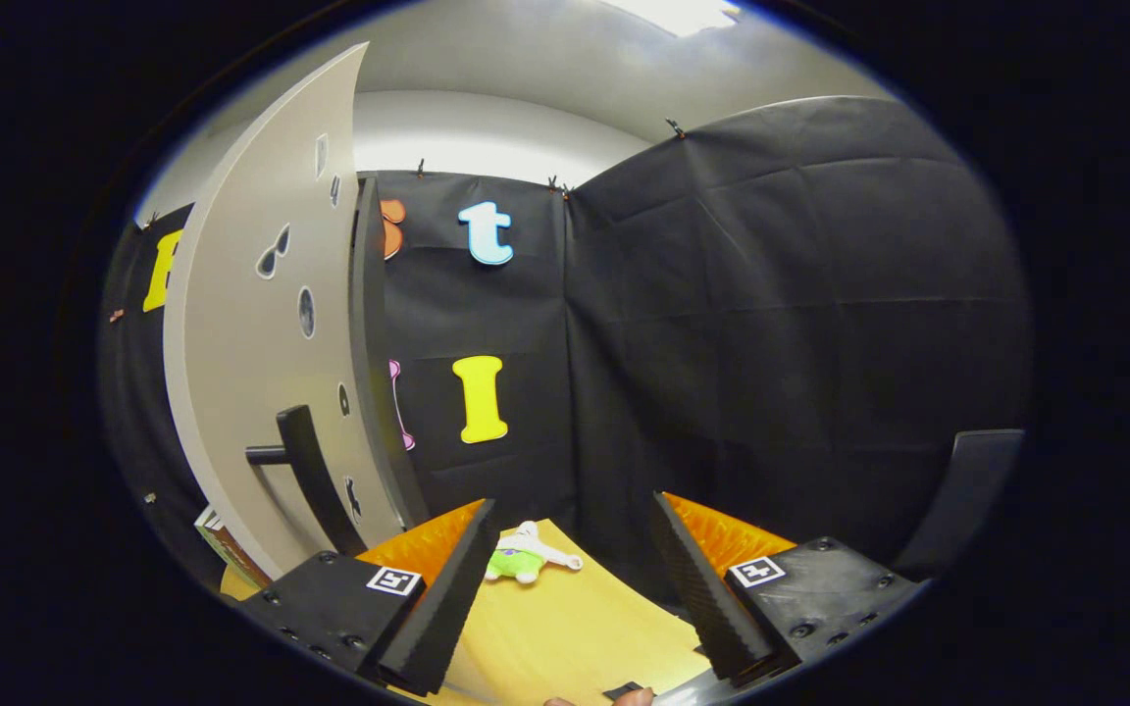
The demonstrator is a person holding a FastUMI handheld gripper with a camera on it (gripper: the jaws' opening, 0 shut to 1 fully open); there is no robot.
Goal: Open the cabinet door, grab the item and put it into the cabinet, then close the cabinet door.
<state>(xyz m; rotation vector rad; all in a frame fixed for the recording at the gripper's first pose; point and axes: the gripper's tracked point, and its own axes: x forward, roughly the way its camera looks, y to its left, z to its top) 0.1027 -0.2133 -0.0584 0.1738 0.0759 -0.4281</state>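
Gripper: I had the gripper point(575, 588) held low over the table, its two black ribbed fingers point(447, 598) spread wide apart with nothing pressed between them.
Finger backing: I saw orange panels behind both fingers, and a small square black-and-white marker point(394, 579) on each black finger base.
Item: the small plush toy point(526, 559), green and white, lay on the table just ahead of the fingers, close beside the tip of the left one and apart from both. I could not make out its shape in any detail.
Table: the wooden tabletop point(575, 637) showed pale yellow between and beyond the fingers, running up to the booth's black cloth wall.
Cabinet door: the grey cabinet door point(251, 392) stood swung open to the left of the fingers, upright, its face turned toward me. I noted several small cut-out shapes down its face.
Door handle: a black bar handle point(305, 471) stood out from the lower part of the door, above the left finger base.
Cabinet body: a dark upright edge point(369, 343) showed just behind the door; I could not see into the cabinet from here.
Other: a dark curved object point(962, 500) stood to the right, beyond the right finger base; I could not tell what it was. A fingertip point(634, 698) showed at the very bottom, between the finger bases.
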